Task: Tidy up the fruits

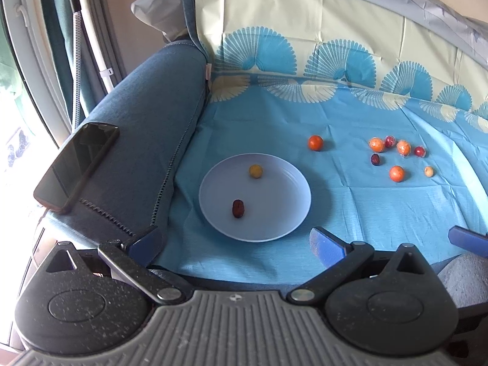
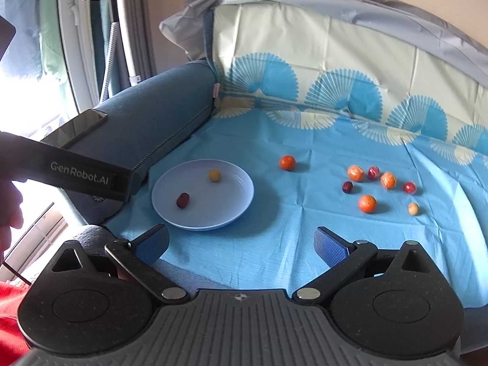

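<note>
phone (image 1: 76,166): dark, flat on blue sofa armrest (image 1: 146,116) | cloth (image 1: 381,201): blue, fan-patterned, draped over seat and backrest | curtain (image 1: 64,45): green, far left by window

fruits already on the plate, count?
2. A yellow fruit sits toward the far side of the plate, a dark red fruit toward its near left. None look hidden.

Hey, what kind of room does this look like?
Likely a home living room: a blue fabric sofa armrest with a black smartphone lying on it, a fan-patterned blue cloth spread over the seat, and a curtained window beside it.
</note>
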`<state>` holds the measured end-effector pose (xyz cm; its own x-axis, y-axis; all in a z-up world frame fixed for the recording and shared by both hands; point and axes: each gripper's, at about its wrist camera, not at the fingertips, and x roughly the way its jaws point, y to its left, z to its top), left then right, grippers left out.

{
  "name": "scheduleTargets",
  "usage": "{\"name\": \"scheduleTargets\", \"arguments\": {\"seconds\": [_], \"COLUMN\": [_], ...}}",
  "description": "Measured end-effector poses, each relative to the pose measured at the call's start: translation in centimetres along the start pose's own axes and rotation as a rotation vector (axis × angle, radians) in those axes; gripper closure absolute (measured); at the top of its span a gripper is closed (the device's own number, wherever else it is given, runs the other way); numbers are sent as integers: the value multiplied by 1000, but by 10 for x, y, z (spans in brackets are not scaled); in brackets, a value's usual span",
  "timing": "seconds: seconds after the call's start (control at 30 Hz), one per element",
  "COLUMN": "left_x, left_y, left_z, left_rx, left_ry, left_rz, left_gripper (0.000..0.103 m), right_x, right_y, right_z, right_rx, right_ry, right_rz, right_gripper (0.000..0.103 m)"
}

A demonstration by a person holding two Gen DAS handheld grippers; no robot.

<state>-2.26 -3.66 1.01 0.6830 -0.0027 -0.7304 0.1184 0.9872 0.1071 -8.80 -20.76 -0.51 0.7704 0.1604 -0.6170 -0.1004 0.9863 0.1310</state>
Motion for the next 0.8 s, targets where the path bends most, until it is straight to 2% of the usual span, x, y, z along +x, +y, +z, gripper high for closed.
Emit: {"name": "scheduleTargets", "arguments": {"seconds": [0.43, 0.8], "left_x": [52, 123], "left_y": [-39, -109], "left_z": [33, 94], "left_rx": [46, 134], "left_ry": [41, 3], "left_rz": [-24, -102], "left_gripper": [0, 0], "right_x": [39, 101], "right_y": [-60, -136], "right_z": [-5, -1], "right_rx": [129, 236], "right_ry": [50, 48], "right_rz": [-115, -288], "right_gripper": [2, 2]}}
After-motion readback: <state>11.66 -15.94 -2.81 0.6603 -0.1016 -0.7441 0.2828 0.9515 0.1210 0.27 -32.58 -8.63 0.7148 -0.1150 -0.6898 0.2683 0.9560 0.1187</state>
